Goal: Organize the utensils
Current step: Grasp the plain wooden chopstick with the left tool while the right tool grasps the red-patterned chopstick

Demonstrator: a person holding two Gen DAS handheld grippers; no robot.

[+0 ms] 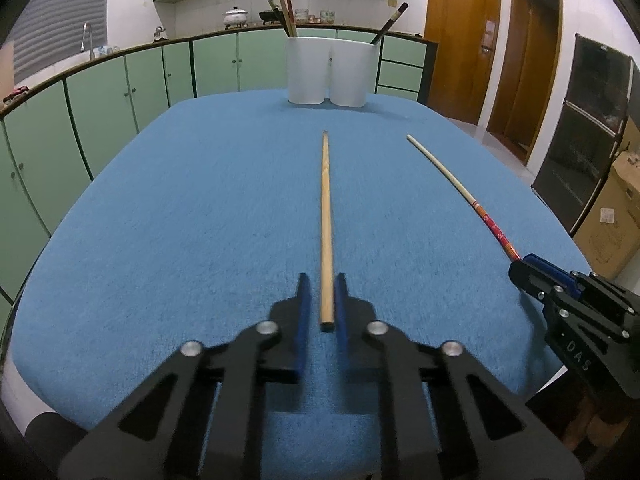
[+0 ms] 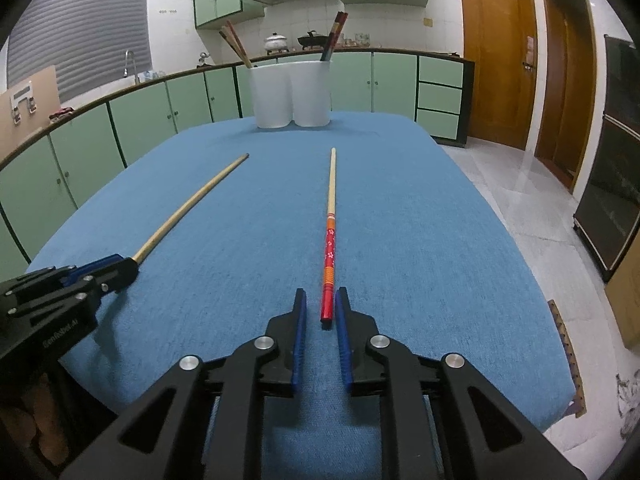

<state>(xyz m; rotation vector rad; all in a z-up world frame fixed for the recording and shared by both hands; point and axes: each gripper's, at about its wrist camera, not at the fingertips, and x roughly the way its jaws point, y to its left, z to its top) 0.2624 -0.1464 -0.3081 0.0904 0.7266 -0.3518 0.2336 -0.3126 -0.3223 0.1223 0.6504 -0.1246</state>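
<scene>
Left hand-held gripper point(image 1: 322, 292): we see its blue-padded jaws closed on the near end of the plain light wooden chopstick point(image 1: 326, 216), which lies along the blue cloth-covered worktop point(image 1: 180, 220).
Right hand-held gripper point(image 2: 322, 304): we see the red-handled patterned chopstick point(image 2: 330, 240) between its jaws; the pads sit just beside it, slightly apart.
Far end: two white cylindrical holders point(image 2: 290, 92), touching, with more chopsticks standing inside.
</scene>
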